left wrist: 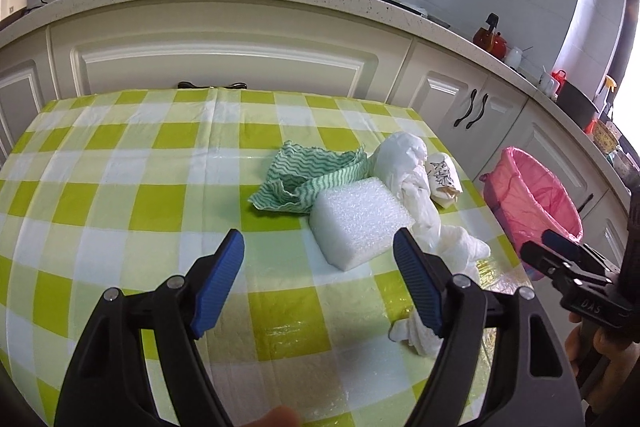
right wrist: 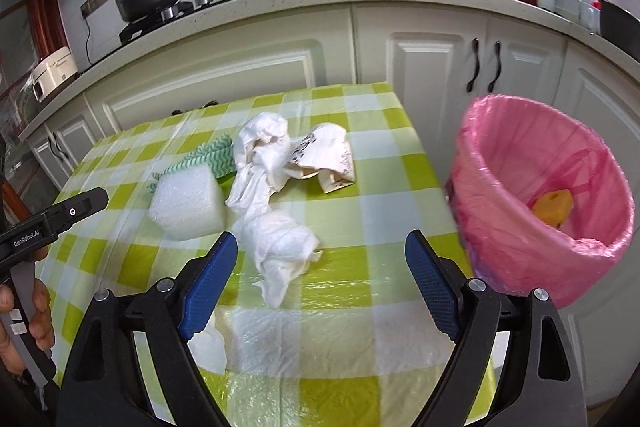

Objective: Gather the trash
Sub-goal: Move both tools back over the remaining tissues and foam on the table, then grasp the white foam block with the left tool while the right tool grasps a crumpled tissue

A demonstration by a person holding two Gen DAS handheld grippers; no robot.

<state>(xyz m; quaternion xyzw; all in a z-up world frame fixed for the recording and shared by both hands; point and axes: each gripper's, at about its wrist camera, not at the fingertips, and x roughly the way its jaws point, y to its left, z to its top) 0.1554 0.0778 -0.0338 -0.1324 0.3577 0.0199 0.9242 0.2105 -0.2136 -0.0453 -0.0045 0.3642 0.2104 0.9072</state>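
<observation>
"GenRobot.AI" on left claw [right wrist: 94, 197]

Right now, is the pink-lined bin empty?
No. In the right wrist view, a yellow-orange item lies inside the bin, against its pink liner.

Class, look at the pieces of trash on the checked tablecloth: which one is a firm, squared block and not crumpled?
The white foam block, beside the green wavy-striped cloth. It has flat faces and straight edges; everything else is crumpled.

Left tablecloth [left wrist: 120, 167] bare; trash pile [left wrist: 400, 179] probably crowds right.
</observation>
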